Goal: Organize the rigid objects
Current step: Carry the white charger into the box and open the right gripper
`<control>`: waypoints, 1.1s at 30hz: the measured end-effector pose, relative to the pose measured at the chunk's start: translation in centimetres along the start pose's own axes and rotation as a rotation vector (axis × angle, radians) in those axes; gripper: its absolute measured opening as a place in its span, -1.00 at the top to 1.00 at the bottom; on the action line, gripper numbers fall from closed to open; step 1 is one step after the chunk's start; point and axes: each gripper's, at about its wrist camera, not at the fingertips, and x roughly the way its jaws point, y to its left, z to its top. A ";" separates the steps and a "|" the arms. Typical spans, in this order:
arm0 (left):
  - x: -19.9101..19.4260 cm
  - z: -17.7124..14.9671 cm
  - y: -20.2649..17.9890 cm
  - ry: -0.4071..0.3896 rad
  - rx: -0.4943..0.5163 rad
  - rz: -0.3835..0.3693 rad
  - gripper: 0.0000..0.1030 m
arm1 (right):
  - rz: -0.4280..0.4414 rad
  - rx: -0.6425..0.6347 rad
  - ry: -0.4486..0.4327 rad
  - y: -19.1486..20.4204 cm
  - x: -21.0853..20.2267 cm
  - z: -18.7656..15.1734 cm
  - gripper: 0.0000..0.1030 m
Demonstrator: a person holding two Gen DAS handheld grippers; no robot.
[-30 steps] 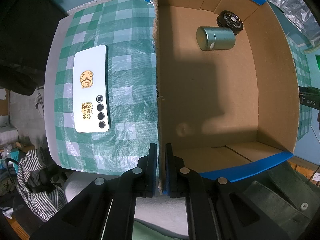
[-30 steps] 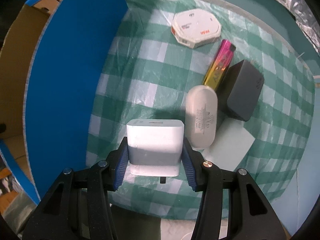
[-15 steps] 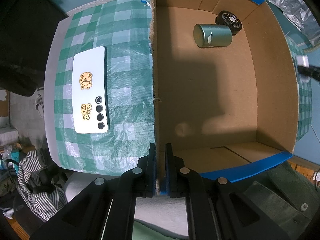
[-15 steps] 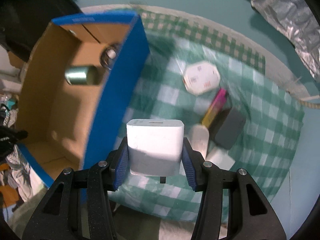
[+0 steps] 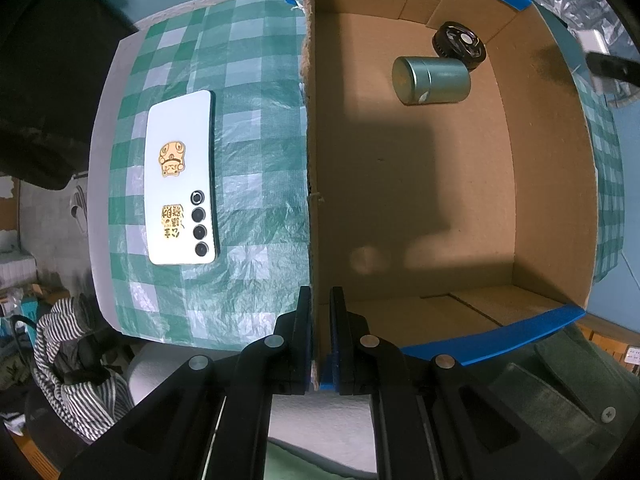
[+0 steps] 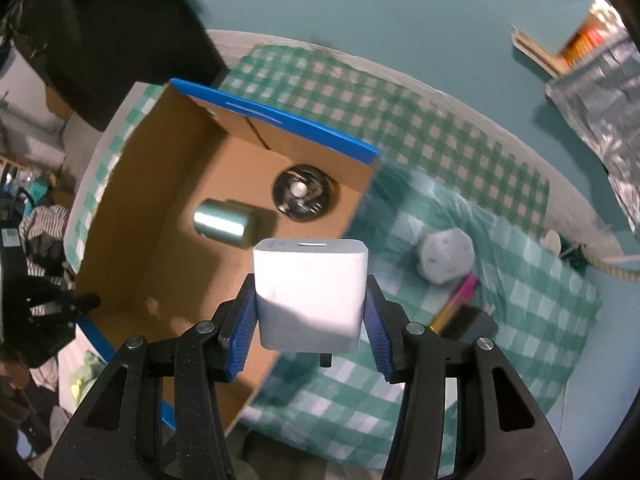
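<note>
The left gripper [image 5: 320, 340] points straight down, and its fingers [image 5: 303, 336] are clenched on the near wall of the cardboard box [image 5: 548, 184], one finger outside the wall and one inside. Beyond those fingers, deep in the box, a green metal tin [image 5: 431, 80] lies on its side with a black round disc [image 5: 460, 45] touching it on the far side. Outside the box, to the left of the fingers, a white phone [image 5: 182, 184] with gold stickers lies flat on the green checked cloth [image 5: 256, 128] that covers the surface.

The right gripper [image 6: 310, 308] grasps a white charger block [image 6: 310, 292] between its blue finger pads [image 6: 244, 332], which press on the block's two sides; the block is lifted clear of the surface. Below and ahead of these fingers the open box [image 6: 132, 216] sits to the left, showing the tin [image 6: 224, 222] and the disc [image 6: 306, 194] on its floor. To the right of the fingers, on the cloth [image 6: 440, 148], lie a white octagonal case [image 6: 444, 254], a pink and gold stick [image 6: 456, 300] and, touching the stick, a dark block [image 6: 468, 322], all blurred.
</note>
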 end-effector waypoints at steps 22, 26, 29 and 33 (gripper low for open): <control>0.1 0.3 0.5 -0.002 -0.016 0.000 0.86 | 0.014 -0.097 0.108 3.5 6.0 2.3 0.03; 0.1 0.3 0.5 -0.001 -0.019 0.001 0.85 | 0.011 -0.082 0.120 3.2 6.5 2.0 0.03; 0.2 0.3 0.5 -0.001 -0.018 0.002 0.86 | 0.011 -0.073 0.121 2.9 6.6 1.9 0.04; 0.2 0.3 0.5 -0.002 -0.017 0.001 0.86 | 0.009 -0.066 0.100 2.9 6.2 2.1 0.04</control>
